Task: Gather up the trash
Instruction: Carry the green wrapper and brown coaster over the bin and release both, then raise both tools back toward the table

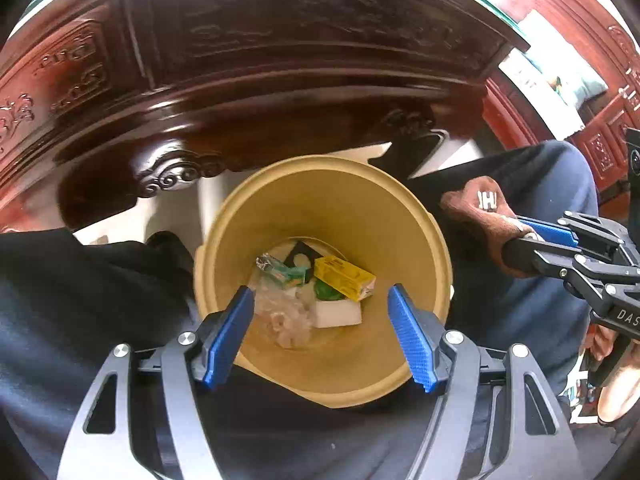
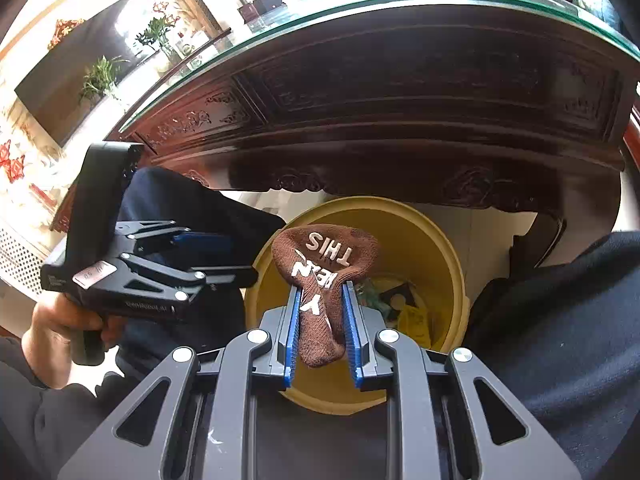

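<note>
- My left gripper (image 1: 320, 336) hangs released over the bin (image 1: 424, 240), nothing between its ribbed blue pads.
- My right gripper (image 2: 322, 320) clamps a brown knit sock (image 2: 320, 280) above the bin's rim, reading "THIS".
- Yellow carton (image 1: 346, 278) and crumpled wrappers (image 1: 286, 312) lie inside.
- Carved table (image 1: 280, 60) close beyond.

Yellow round bin (image 1: 332, 200) standing upright on the floor, holding a yellow carton (image 1: 344, 278), a crumpled clear wrapper (image 1: 286, 316), a white scrap (image 1: 338, 314), brown sock (image 2: 320, 280) with white lettering pinched above its rim
</note>
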`<move>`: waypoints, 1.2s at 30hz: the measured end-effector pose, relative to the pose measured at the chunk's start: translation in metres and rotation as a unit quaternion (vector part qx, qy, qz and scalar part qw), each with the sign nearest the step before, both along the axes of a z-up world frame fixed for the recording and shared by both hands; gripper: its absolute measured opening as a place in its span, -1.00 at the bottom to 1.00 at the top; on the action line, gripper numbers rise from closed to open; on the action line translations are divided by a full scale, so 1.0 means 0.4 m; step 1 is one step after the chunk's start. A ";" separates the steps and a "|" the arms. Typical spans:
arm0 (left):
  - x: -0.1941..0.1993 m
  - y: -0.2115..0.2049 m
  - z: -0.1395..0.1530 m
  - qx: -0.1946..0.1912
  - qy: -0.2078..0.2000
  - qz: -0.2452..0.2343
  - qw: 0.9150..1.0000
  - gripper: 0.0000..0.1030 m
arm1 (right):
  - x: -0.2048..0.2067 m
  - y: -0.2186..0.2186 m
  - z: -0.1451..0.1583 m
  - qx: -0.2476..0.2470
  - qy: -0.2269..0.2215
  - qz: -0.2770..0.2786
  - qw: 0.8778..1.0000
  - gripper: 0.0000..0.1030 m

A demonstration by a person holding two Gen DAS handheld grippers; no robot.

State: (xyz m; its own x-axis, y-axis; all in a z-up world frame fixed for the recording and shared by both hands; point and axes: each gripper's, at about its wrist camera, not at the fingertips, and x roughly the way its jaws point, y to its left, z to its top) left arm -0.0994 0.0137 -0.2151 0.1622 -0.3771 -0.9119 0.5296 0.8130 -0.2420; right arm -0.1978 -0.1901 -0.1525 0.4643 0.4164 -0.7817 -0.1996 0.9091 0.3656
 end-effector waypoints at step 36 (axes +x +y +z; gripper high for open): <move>0.123 -0.002 0.316 -0.039 -0.175 0.035 0.983 0.51 | 0.122 -0.042 0.266 -0.033 -0.190 -0.013 0.981 0.82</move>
State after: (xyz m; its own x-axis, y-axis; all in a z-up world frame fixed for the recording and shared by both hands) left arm -0.0503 0.0130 -0.0887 0.4890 -0.4203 -0.7644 0.5355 0.8363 -0.1173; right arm -0.1491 -0.2071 -0.0460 0.7369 0.3547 -0.5754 -0.2873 0.9349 0.2084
